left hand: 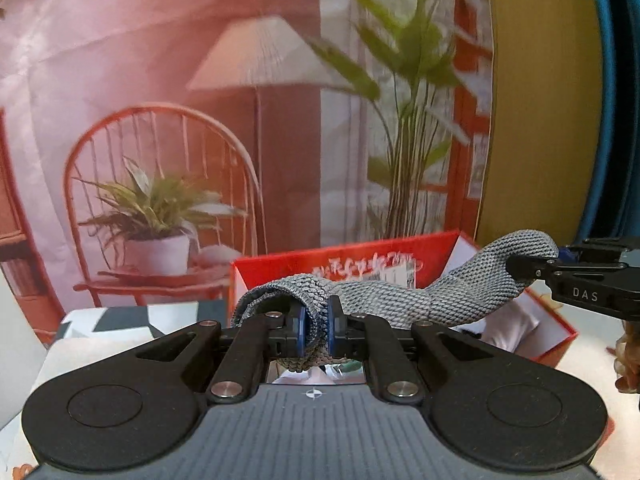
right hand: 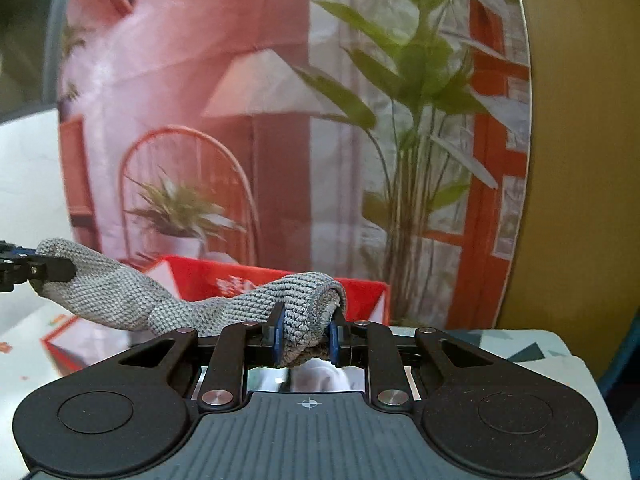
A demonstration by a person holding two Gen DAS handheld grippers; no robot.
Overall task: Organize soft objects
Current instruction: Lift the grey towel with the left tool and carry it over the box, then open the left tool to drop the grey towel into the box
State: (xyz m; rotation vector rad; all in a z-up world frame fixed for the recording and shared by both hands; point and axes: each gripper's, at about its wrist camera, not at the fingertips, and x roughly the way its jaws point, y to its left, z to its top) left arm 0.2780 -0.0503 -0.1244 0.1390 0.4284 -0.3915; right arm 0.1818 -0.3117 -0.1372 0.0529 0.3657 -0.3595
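A grey knitted sock (left hand: 404, 300) hangs stretched in the air between my two grippers, over an open red box (left hand: 360, 258). In the left wrist view, my left gripper (left hand: 316, 334) is shut on one bunched end, its blue pads pressing the knit from both sides. The right gripper (left hand: 528, 270) comes in from the right edge and pinches the other end. In the right wrist view, my right gripper (right hand: 306, 338) is shut on a folded end of the sock (right hand: 180, 304). The left gripper (right hand: 44, 270) holds the far end at the left edge, above the red box (right hand: 360, 292).
A printed backdrop (left hand: 180, 120) of a chair, lamp and plants stands close behind the box. A yellow panel (left hand: 540, 100) rises at the right. White soft items (left hand: 510, 328) lie inside the box. A brown curly object (left hand: 628, 360) sits at the right edge on the patterned tabletop (left hand: 120, 316).
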